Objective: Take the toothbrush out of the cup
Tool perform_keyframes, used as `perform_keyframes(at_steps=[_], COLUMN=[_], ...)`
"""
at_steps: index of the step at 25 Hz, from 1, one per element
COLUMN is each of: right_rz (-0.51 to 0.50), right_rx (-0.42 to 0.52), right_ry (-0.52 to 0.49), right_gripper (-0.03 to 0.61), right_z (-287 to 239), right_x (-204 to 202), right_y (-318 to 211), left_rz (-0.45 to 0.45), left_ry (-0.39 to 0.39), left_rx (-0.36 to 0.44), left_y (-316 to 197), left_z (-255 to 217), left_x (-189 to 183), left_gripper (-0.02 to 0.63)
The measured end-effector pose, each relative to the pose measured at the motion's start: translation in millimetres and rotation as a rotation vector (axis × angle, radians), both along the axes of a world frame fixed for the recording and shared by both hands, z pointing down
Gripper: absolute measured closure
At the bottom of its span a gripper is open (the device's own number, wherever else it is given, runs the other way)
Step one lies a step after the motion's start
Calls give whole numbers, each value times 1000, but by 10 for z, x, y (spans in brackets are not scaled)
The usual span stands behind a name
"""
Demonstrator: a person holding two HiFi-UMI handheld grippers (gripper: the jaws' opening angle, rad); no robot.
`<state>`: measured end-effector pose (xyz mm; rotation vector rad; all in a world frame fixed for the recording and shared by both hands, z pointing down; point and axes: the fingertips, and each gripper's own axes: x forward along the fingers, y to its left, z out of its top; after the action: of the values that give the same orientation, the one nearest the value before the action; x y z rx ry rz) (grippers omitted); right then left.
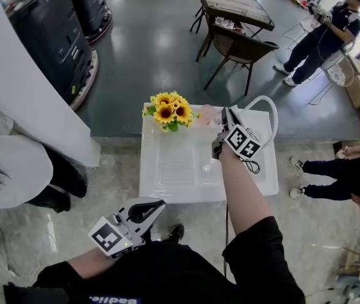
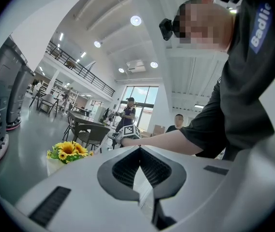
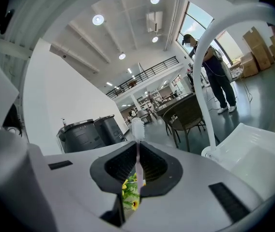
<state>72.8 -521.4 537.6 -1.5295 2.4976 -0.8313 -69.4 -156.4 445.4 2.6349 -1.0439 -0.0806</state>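
Observation:
My right gripper hangs over the back of the white sink stand, shut on a toothbrush. In the right gripper view the toothbrush stands upright between the pads of the right gripper, its white bristle head above the jaw tips. A pale pink cup shows just left of that gripper on the stand; its inside is hidden. My left gripper is low and near my body, in front of the stand. The left gripper has its tips together with nothing between them.
A sunflower bunch sits at the stand's back left. A white curved faucet pipe arches at the back right. A chair and table stand beyond. One person stands far right; others sit at the right edge. Black bins stand left.

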Motion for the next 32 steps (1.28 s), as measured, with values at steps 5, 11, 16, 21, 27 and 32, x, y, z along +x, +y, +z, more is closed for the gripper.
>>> perform_keyframes(at_steps=[5,11,16,21,27,32], right_rz=[6,6,-35,-77,-106,-119], right_rx=[-4,9,15,6,-25,-54], right_ry=[-26,-59,-103,-147,-192,-241], right_gripper=[548,548,548,548,548,548], right_z=[-38,-185,-278,-279,-245,-267], right_x=[85,180,134,109,110,140], right_y=[270,677,1011,1402,1948,2382], left_rz=[4,11,14,16,14,8], left_ry=[8,12,18,18,-3,14], left_rx=[10,22,30,40,47,58], left_y=[59,143,186,244,319,361], left_z=[-39,-100,-164,-163,-152,-173], left_x=[75,165,198,232,260,292], left_gripper=[609,609,609,609,609,609])
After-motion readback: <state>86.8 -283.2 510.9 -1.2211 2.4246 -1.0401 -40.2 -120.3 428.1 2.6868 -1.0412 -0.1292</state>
